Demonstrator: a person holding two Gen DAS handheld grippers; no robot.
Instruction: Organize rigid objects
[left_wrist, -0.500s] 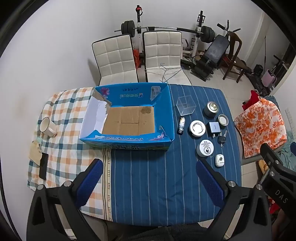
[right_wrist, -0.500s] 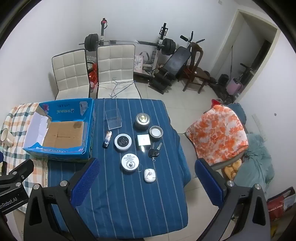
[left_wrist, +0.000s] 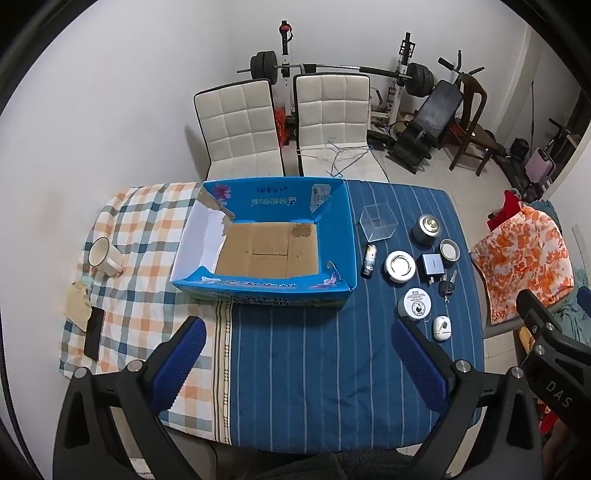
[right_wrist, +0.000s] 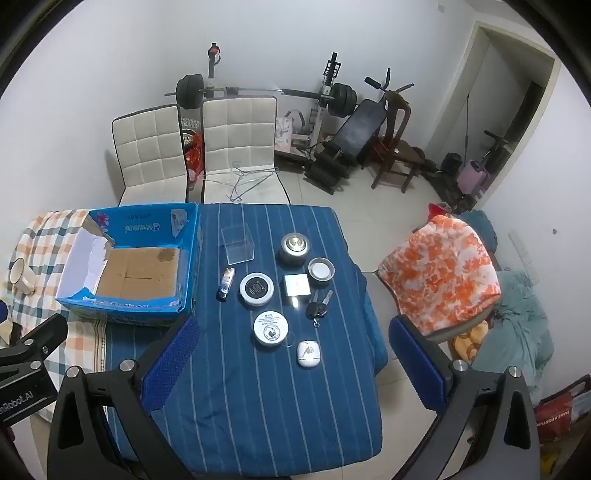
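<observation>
1. The counter (right_wrist: 258, 406) fills most of the room in front of me, under a blue striped cloth, with a checked cloth over its left end.
2. The blue cardboard box (left_wrist: 280, 295) sits open near the counter's left-middle, its brown floor bare. Nothing has gone in, so I'd judge the sorting has not begun.
3. Both tools hang high above the near edge, tilted down. The left gripper (left_wrist: 295, 363) has its fingers spread as wide as they go, with nothing between them. The right gripper (right_wrist: 293, 362) is the same: wide apart and empty.
4. The rigid things lie to the right of the box, close together but mostly apart: a clear cube (right_wrist: 237, 244), a metal canister (right_wrist: 293, 248), a small open tin (right_wrist: 320, 270), a black-topped round tin (right_wrist: 257, 289), a white square block (right_wrist: 296, 285), and a white labelled tin (right_wrist: 271, 327).
5. Smaller still: a little tube (right_wrist: 226, 283) just beside the box wall, a car key (right_wrist: 317, 308), and a white earbud case (right_wrist: 308, 353) nearest the edge.
6. Next, I reckon, the right gripper must drop onto one item, likely the earbud case, straddle it cleanly, close, and carry it to the box.
</observation>
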